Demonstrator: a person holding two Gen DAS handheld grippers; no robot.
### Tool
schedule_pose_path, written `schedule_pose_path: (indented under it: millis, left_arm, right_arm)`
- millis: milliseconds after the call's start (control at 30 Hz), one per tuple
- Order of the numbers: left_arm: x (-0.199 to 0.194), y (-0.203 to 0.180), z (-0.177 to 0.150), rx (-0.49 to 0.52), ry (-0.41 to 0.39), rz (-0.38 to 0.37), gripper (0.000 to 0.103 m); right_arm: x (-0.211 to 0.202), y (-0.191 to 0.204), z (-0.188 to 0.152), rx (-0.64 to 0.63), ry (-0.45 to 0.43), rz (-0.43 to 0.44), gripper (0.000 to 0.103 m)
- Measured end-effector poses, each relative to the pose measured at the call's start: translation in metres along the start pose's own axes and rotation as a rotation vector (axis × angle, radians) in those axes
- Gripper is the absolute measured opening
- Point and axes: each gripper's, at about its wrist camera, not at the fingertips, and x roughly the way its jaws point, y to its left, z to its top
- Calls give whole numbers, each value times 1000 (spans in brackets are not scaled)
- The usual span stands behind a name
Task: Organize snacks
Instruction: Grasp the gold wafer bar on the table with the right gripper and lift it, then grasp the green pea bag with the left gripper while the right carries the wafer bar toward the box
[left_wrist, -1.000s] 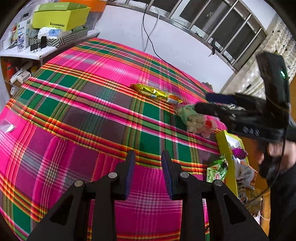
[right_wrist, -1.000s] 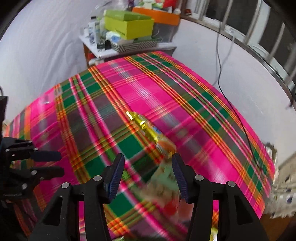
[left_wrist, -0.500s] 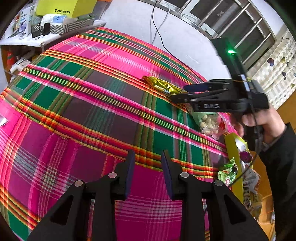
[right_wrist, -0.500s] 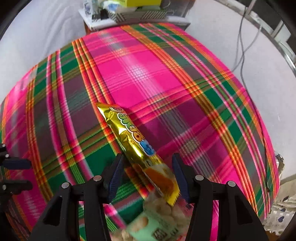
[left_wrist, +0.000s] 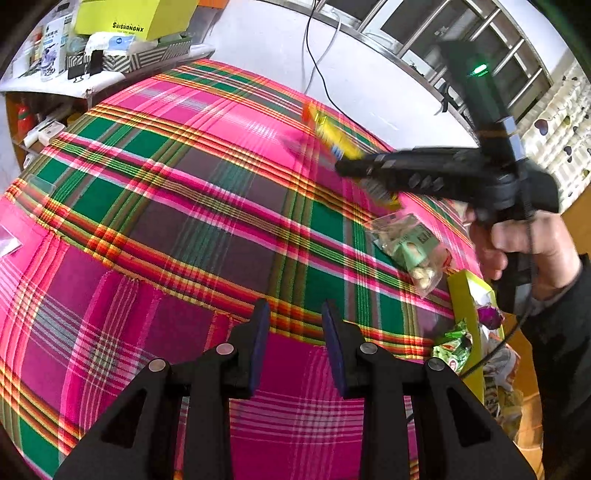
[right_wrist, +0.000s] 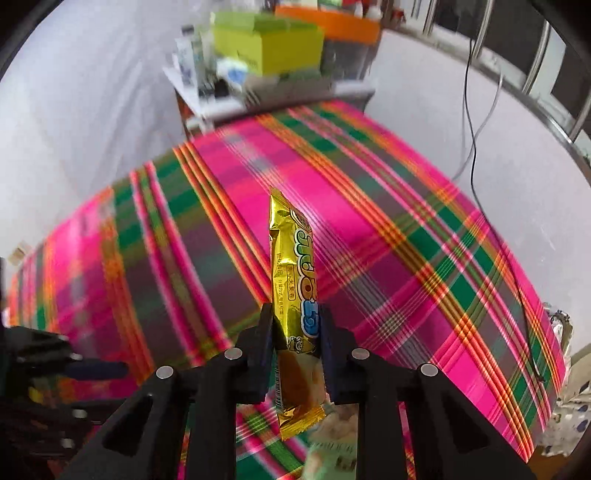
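Note:
A long gold snack packet (right_wrist: 295, 258) sticks out between the jaws of my right gripper (right_wrist: 295, 314), which are closing, pads pressed on its lower half. It is lifted clear of the plaid cloth (right_wrist: 369, 240). In the left wrist view the packet (left_wrist: 328, 129) is a blur at the tip of the right gripper (left_wrist: 340, 168), held by a person's hand (left_wrist: 517, 243). A clear bag of pale snacks with a green label (left_wrist: 410, 247) lies on the cloth below it. My left gripper (left_wrist: 291, 310) hovers over the near cloth, jaws slightly apart, with nothing between them.
A yellow box (left_wrist: 465, 306) holding wrapped snacks stands off the table's right edge. A cluttered shelf with a lime-green carton (left_wrist: 136, 18) sits beyond the far left corner. A black cable (left_wrist: 314, 55) hangs down the white wall behind.
The right gripper closed on the gold packet and lifted it off the cloth, tilting it upright. The left gripper stayed where it was.

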Motion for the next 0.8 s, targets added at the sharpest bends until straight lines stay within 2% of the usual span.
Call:
schedule_pose_path:
  millis: [133,233,567,667,800]
  left_arm:
    - [-4,-6,1,7,-13,-21,30]
    - [-8,-13,0,17,-27,-51,30]
    - [1,-50,-3,113,-1,-121,31]
    - [4,-61,-3,138,3,-145,48]
    - [11,-74,3,135,19,-196,54]
  right_arm:
    - [-30,4,-5,32,-49,-17,20]
    - [-57,6,-20,58,-85,-33,20]
    - [-118,-3,-91,229,-159,-99,20]
    - [-133,-9,-115,294,-186,-103,20]
    - [-147,-15,-141,355,-199,-115,20]
